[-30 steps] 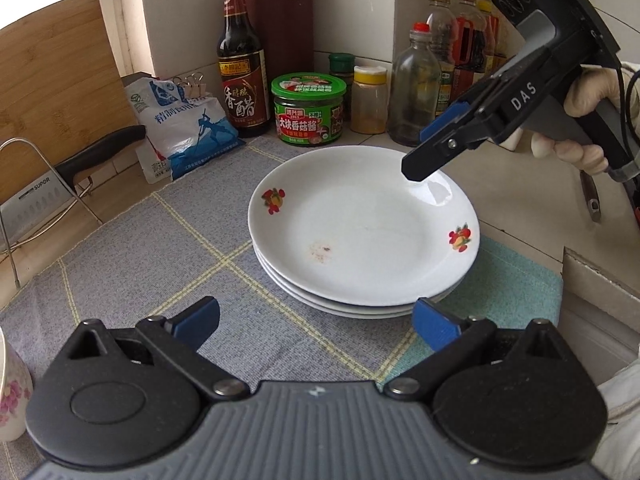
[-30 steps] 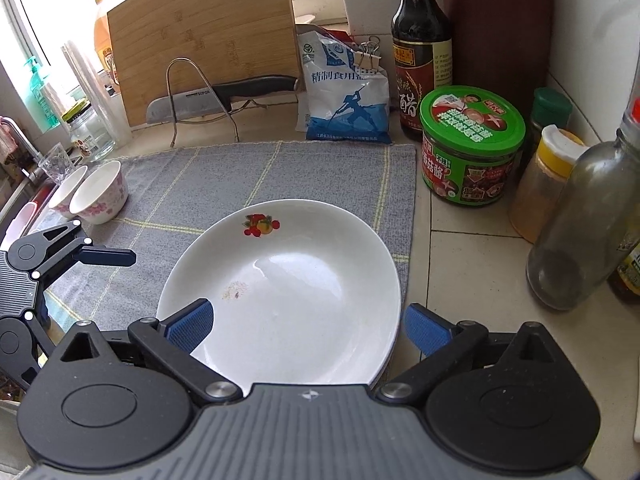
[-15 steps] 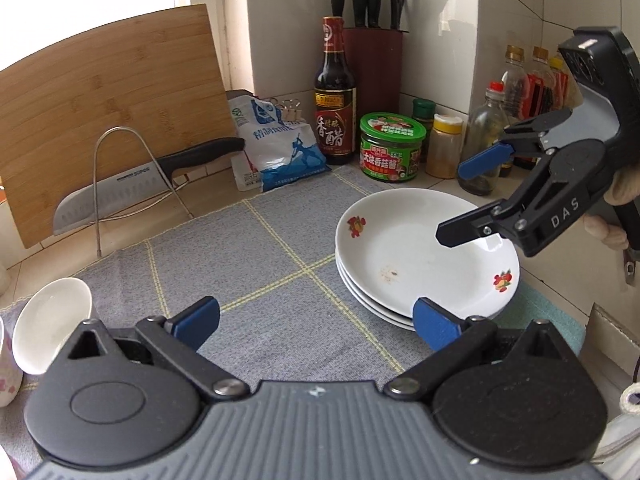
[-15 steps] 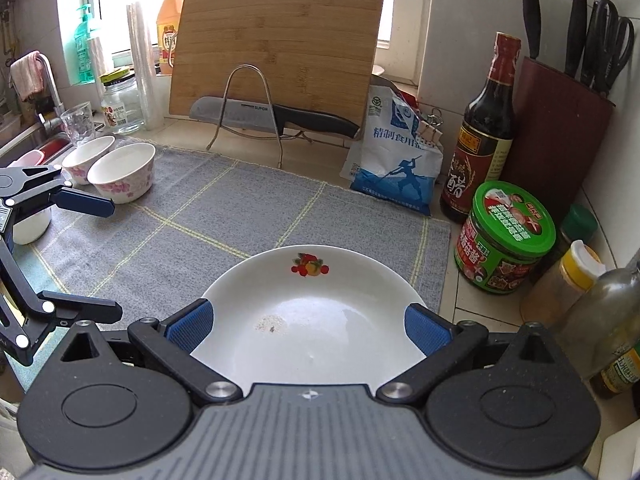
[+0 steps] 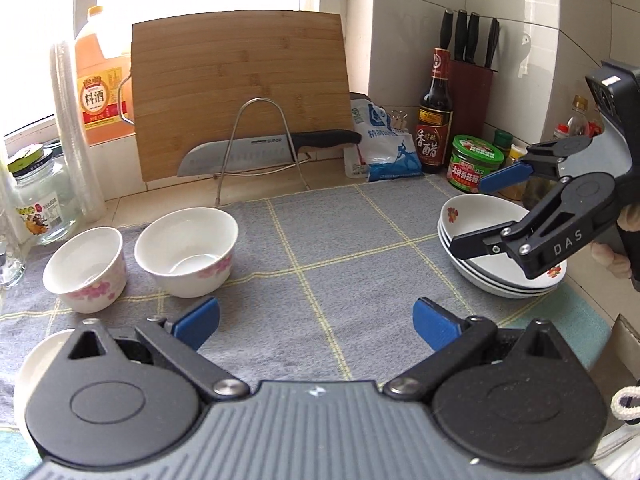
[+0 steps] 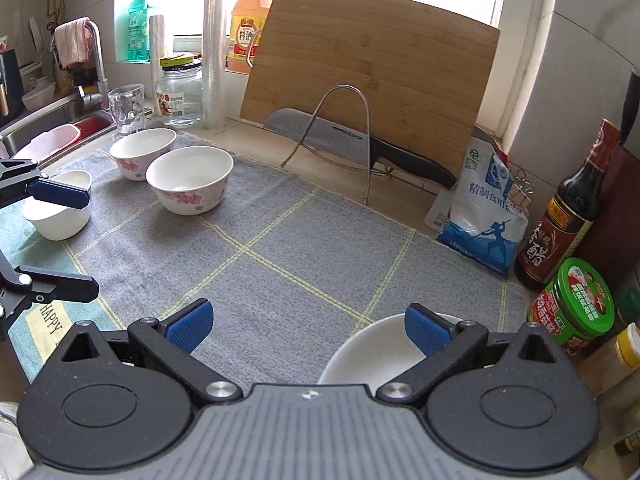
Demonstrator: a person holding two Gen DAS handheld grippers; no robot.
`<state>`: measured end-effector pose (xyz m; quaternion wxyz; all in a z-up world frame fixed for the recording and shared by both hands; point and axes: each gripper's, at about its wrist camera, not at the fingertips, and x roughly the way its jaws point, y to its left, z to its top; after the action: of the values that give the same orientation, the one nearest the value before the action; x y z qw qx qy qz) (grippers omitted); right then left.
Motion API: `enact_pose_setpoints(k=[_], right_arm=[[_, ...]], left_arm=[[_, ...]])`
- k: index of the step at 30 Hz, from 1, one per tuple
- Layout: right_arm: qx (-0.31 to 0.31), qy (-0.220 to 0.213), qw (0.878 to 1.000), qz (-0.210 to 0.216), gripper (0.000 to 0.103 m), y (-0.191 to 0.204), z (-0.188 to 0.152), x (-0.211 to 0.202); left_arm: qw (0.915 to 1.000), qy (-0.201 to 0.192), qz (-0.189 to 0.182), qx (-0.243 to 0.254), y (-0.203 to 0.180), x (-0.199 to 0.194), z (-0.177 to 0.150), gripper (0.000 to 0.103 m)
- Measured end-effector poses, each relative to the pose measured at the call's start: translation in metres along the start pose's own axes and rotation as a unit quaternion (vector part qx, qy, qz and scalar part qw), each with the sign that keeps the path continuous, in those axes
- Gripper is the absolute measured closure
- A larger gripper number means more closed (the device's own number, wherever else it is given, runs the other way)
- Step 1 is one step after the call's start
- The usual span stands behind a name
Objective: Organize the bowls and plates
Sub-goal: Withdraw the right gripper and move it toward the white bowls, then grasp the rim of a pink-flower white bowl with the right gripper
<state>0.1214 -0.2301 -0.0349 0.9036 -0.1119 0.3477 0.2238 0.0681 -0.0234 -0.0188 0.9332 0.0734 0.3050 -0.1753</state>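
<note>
Left gripper (image 5: 316, 322) gapes wide, empty — 2 floral bowls (image 5: 186, 252) sit at left-center, beyond its jaws. Right gripper (image 6: 308, 330), equally wide and empty, hovers over 3 stacked plates (image 5: 480, 272) at right.

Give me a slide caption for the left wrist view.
Open left gripper over the grey mat, two floral bowls left, stacked plates right under the open right gripper.

Legible markings on the kitchen items

"DAS" on the right tongs (image 5: 472, 216); "SUPOR" on the knife blade (image 5: 236, 152); "料酒" on the orange jug (image 5: 100, 92); "HAPPY" on the mat (image 6: 52, 320).
</note>
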Motion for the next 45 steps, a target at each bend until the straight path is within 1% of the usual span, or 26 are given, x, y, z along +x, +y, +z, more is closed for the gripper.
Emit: enact_pose_setpoints(k=[3, 6, 9, 13, 19, 24, 34, 42, 45], right_arm=[[0.007, 0.001, 1.0, 0.014, 0.0, 0.025, 0.012, 0.009], [0.014, 0.005, 1.0, 0.019, 0.0, 0.05, 0.023, 0.019], [0.007, 0.006, 1.0, 0.024, 0.0, 0.075, 0.034, 0.03], [-0.003, -0.002, 0.999, 0.041, 0.0, 0.105, 0.049, 0.04], [-0.012, -0.006, 0.998, 0.067, 0.0, 0.139, 0.07, 0.056], [-0.03, -0.004, 0.994, 0.102, 0.0, 0.165, 0.084, 0.069], [-0.083, 0.017, 0.984, 0.158, 0.0, 0.215, 0.099, 0.097], [-0.099, 0.031, 0.976, 0.192, 0.0, 0.235, 0.106, 0.117], [-0.1, 0.039, 0.974, 0.198, 0.003, 0.236, 0.109, 0.124]], left_arm=[[0.9998, 0.0, 0.017, -0.006, 0.024, -0.012, -0.009, 0.001], [0.9994, 0.0, 0.031, -0.016, 0.047, -0.023, -0.02, 0.001], [0.9985, 0.003, 0.05, -0.023, 0.069, -0.035, -0.031, 0.001], [0.9969, 0.002, 0.068, -0.041, 0.096, -0.05, -0.045, 0.001], [0.9934, 0.017, 0.093, -0.065, 0.132, -0.058, -0.07, 0.001], [0.9934, 0.025, 0.089, -0.067, 0.149, -0.055, -0.085, 0.001], [0.9963, 0.03, 0.061, -0.053, 0.158, -0.034, -0.096, 0.001], [0.998, 0.03, 0.045, -0.032, 0.158, -0.024, -0.095, 0.003], [0.9984, 0.027, 0.04, -0.029, 0.158, -0.023, -0.094, 0.003]])
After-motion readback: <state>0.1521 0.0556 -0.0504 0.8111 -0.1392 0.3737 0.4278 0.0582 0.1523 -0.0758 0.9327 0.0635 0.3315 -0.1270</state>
